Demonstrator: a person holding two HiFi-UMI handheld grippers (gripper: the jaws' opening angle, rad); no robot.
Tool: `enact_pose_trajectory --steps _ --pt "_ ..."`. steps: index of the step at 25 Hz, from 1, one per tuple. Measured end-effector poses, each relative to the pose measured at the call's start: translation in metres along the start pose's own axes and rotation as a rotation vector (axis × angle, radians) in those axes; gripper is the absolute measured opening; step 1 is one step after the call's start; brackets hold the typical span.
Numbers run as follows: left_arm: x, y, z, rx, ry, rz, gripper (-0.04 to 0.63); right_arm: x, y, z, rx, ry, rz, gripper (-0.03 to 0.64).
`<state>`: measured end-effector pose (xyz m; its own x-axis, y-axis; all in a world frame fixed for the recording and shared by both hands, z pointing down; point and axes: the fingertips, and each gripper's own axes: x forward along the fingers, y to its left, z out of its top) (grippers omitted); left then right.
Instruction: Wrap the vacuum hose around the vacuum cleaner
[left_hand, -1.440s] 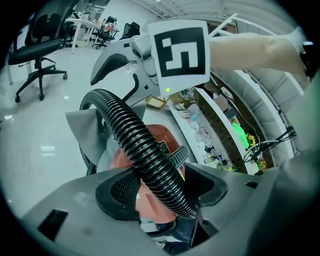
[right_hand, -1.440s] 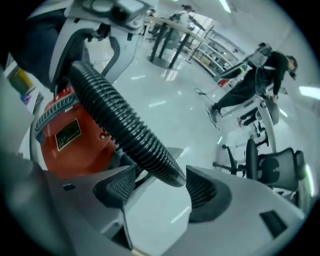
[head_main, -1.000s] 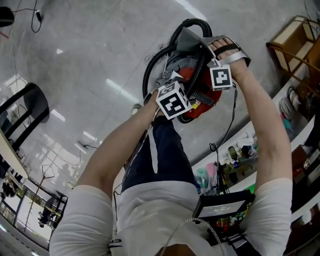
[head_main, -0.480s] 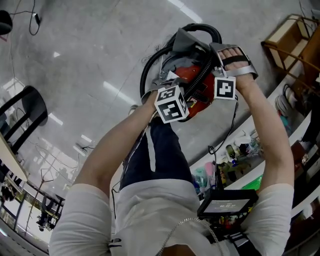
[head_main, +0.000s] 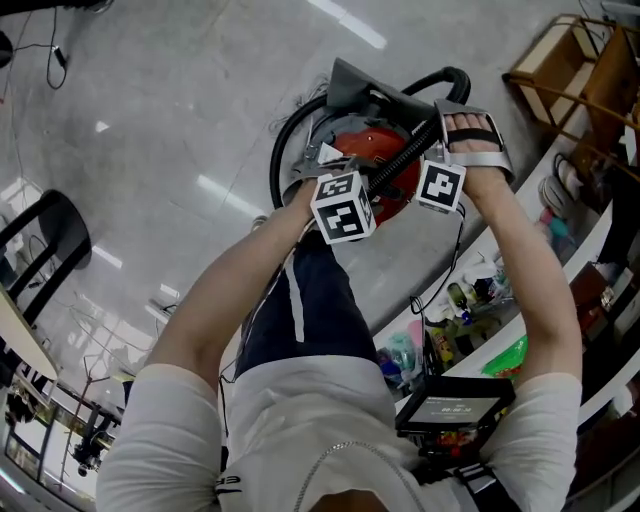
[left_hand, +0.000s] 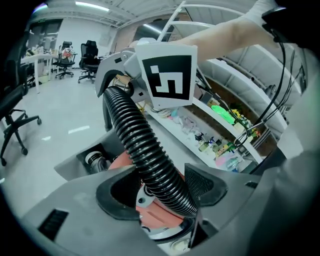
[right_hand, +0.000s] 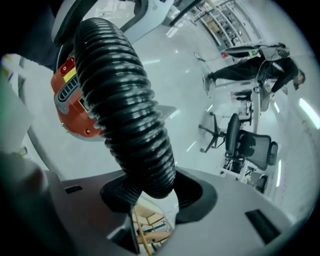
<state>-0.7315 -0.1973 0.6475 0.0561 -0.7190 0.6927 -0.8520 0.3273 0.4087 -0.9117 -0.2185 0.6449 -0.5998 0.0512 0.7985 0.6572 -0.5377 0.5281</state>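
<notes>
- My left gripper (left_hand: 160, 195) has its jaws closed on the black ribbed plastic vacuum hose (left_hand: 137, 140), close above the round red vacuum cleaner (head_main: 372, 142) standing on the grey floor (head_main: 180, 90)
- My right gripper (right_hand: 150, 195) grips the same hose further along; its jaws have just been closing slightly on it
- To wrap well, I judge I should keep the span between my grips taut; lay it low round the body; shift one grip at a time, so no coil springs loose
</notes>
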Motion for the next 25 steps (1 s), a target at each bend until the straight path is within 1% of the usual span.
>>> enact_pose_trajectory --steps 2,5,9,13,18,25 --pt "0.003 -0.002 0.001 0.007 0.013 -0.017 0.273 -0.002 0.015 -0.012 0.006 0.085 0.098 0.176" --pt "0.006 -0.004 -0.001 0.007 0.029 -0.046 0.274 -0.001 0.033 -0.020 0.046 0.161 0.205 0.176" --pt "0.009 -0.005 -0.011 -0.002 0.053 -0.071 0.273 0.002 0.059 -0.017 0.110 0.205 0.315 0.176" --pt "0.005 -0.005 -0.021 -0.039 0.059 -0.085 0.273 0.007 0.081 -0.007 0.196 0.214 0.407 0.176" --pt "-0.002 0.006 -0.035 -0.121 0.051 -0.064 0.271 0.019 0.084 0.011 0.255 0.191 0.448 0.176" --pt "-0.018 0.025 -0.065 -0.271 0.025 -0.010 0.261 0.037 0.068 0.048 0.260 0.130 0.444 0.178"
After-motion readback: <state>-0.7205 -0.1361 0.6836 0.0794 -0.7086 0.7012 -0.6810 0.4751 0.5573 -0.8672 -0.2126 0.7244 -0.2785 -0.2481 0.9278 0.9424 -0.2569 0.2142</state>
